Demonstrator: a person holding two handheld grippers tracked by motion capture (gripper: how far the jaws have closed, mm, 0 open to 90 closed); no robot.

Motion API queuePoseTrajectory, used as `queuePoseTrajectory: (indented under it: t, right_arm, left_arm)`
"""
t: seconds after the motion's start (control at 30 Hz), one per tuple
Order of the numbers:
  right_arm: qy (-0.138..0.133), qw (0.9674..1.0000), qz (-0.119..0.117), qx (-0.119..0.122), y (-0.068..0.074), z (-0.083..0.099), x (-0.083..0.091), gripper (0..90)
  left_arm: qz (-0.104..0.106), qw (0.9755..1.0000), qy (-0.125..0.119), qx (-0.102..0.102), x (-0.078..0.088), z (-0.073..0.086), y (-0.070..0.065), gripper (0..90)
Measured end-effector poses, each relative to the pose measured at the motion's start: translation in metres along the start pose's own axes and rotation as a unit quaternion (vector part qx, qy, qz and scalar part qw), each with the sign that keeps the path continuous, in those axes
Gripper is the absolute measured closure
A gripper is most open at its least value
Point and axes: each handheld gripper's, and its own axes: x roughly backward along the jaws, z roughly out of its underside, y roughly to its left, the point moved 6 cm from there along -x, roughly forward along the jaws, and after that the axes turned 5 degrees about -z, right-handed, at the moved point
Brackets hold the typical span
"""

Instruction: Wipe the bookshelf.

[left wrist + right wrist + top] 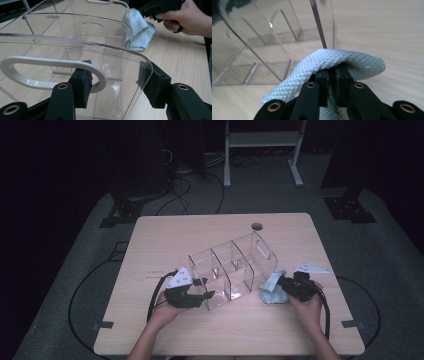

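A clear acrylic organizer with several compartments lies tilted in the middle of the wooden table. My left gripper is shut on its near end wall. In the left gripper view one pad sits in the white-rimmed handle cutout and the other presses the wall's outer edge of the organizer. My right gripper is shut on a light blue cloth right beside the organizer's right side. The cloth drapes over the right gripper, close to a clear wall. The cloth also shows behind the organizer.
A round cable hole sits near the table's far edge. Black cables trail from both grippers over the table's front part. A white stand's legs and dark equipment bases stand on the grey floor beyond the table.
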Motion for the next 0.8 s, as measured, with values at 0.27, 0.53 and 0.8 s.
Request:
queuePoseTrajectory:
  t: [0.27, 0.53, 0.8]
  right_arm:
    - [-0.011, 0.9998, 0.006, 0.015, 0.006, -0.006, 0.003, 83.2]
    - [0.029, 0.9996, 0.001, 0.002, 0.0, 0.006, -0.011, 83.1]
    - [-0.019, 0.9991, 0.011, 0.037, 0.01, -0.016, 0.008, 83.2]
  left_arm:
    - [0.002, 1.0, 0.0, 0.0, 0.0, 0.0, 0.001, 45.5]
    - [0.001, 1.0, 0.0, 0.0, 0.001, 0.0, 0.001, 45.5]
    - [0.0, 1.0, 0.001, -0.001, 0.001, 0.001, 0.001, 45.5]
